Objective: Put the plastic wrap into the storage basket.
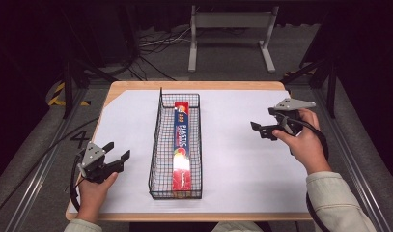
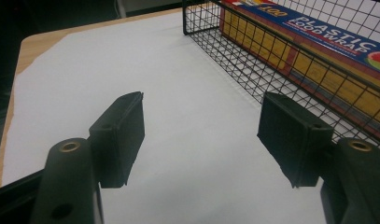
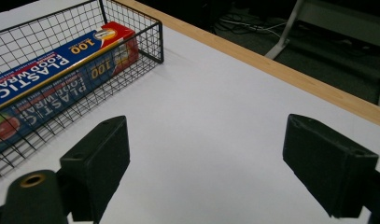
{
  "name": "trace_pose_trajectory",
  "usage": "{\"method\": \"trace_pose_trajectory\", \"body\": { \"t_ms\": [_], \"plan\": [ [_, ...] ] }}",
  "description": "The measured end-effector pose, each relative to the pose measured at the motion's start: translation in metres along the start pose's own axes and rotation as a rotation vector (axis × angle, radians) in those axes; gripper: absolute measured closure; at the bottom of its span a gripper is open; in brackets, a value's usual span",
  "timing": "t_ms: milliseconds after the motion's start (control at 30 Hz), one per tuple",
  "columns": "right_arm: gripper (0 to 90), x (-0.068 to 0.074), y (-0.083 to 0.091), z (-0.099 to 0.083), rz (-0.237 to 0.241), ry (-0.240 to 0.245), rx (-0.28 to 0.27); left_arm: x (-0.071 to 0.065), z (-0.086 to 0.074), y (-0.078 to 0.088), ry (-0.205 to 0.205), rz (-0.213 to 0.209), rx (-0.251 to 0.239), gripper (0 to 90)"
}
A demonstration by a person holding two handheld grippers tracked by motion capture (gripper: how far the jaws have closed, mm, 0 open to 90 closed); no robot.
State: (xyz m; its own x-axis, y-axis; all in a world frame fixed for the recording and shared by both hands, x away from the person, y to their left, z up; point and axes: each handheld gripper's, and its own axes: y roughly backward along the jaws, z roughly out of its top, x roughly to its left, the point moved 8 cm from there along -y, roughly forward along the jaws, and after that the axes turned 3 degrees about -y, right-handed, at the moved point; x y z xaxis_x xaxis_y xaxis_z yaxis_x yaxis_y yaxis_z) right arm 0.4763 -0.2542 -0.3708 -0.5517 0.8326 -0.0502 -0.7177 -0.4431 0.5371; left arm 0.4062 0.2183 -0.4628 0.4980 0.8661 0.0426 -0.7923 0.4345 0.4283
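Left tool (image 1: pixel 118 151): jaws spread, nothing between them, over white sheet at near left of worktop (image 1: pixel 194 85); matte black blocky pads (image 2: pixel 122 135). Right tool (image 1: pixel 259 128): jaws spread wide, empty, held above the sheet's right side; grey plate on top.

Basket (image 1: pixel 157 145): black wire grid, long and narrow, mid-worktop, between the tools, well apart from both; near end cut off in both gripper views.

Wrap box (image 1: pixel 182 145): cardboard, slim rectangular, red and blue, printed "PLASTIC FOOD WRAP"; lies flat in basket, long axis running away from the person, parallel to basket's sides. Small print illegible.
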Motion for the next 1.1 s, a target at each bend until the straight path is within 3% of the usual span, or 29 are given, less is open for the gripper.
{"method": "trace_pose_trajectory", "body": {
  "t_ms": [200, 333, 500, 700, 1000, 1100],
  "plan": [
    [15.4, -0.007, 0.004, -0.015, 0.017, 0.019, -0.03, -0.003, -0.003, 0.003, 0.002, -0.016, -0.006, 31.9],
    [14.5, -0.008, 0.002, -0.024, 0.044, 0.023, -0.078, 0.0, -0.004, 0.004, 0.002, -0.008, -0.005, 31.9],
    [14.4, -0.008, -0.004, -0.042, 0.065, 0.055, -0.082, 0.001, -0.004, 0.005, 0.009, -0.006, -0.006, 31.8],
    [13.3, -0.012, -0.013, -0.065, 0.079, 0.06, -0.075, 0.001, -0.005, 0.002, 0.004, -0.012, -0.002, 31.8],
    [11.5, -0.013, -0.019, -0.098, 0.086, 0.028, -0.035, 0.003, -0.007, -0.002, -0.004, -0.015, 0.007, 31.7],
    [11.0, -0.011, -0.021, -0.107, 0.078, 0.055, 0.001, 0.004, -0.008, -0.002, -0.006, -0.014, 0.014, 31.7]
  ]
}}
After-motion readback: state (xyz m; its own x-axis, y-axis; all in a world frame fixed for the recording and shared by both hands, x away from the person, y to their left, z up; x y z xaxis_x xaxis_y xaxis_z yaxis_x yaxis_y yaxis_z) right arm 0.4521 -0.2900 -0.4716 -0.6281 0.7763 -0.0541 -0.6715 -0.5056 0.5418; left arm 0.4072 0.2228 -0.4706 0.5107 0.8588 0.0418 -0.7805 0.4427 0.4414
